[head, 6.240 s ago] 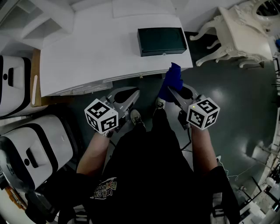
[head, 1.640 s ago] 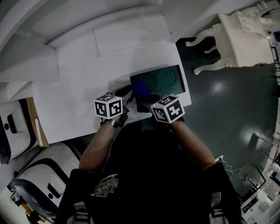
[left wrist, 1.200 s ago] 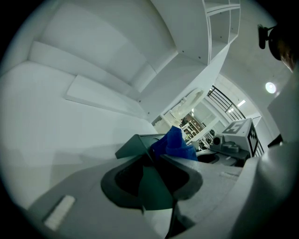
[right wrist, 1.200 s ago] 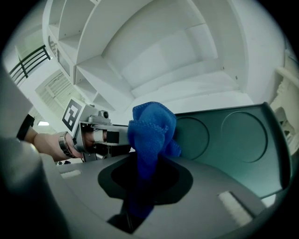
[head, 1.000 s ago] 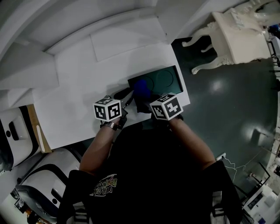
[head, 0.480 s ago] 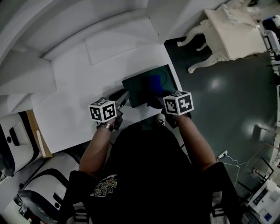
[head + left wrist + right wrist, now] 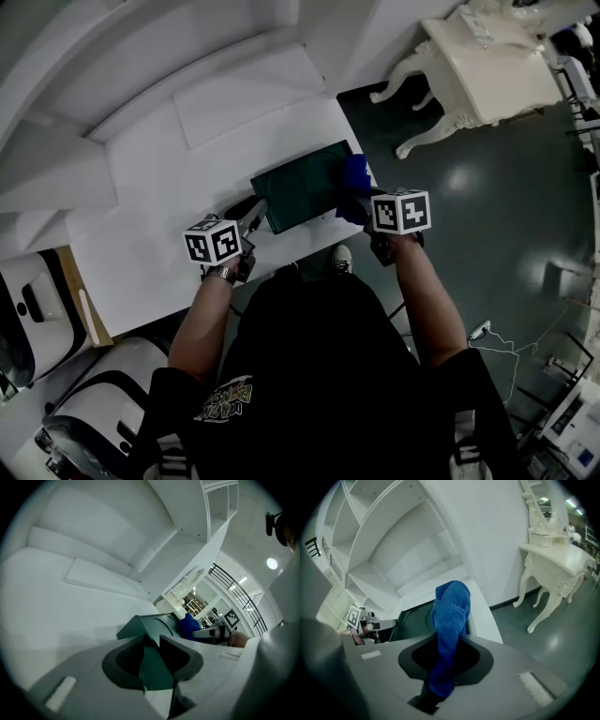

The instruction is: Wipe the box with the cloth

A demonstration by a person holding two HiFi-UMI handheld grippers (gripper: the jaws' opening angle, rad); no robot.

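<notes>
1. My left claw (image 7: 254, 215) is clamped on the near left corner of the box (image 7: 303, 185). In the left gripper view the dark green edge sits wedged between the two jaws.
2. My right claw (image 7: 367, 207) is closed on the cloth (image 7: 354, 174). In the right gripper view the blue towelling stands up out of the jaws in a folded bunch, and its top leans over the box's right end.
3. The box lies flat on the white bench (image 7: 150, 206), skewed to its edges. It is close to the front edge and up against the right end, near the front right corner.
4. The cloth touches the box at its right end, just where the bench top stops and the dark floor (image 7: 487, 216) begins.
5. Each claw shows in the other's view, one at either end of the box, with the lid bare between them.
6. Behind the box a flat raised panel (image 7: 246, 90) lies on the bench toward the back edge, well apart from the box.
7. To the right, off the bench, a white ornate table (image 7: 480, 62) with curved legs stands on the floor, apart from my right claw.
8. White shelves (image 7: 389, 541) rise behind the bench.
</notes>
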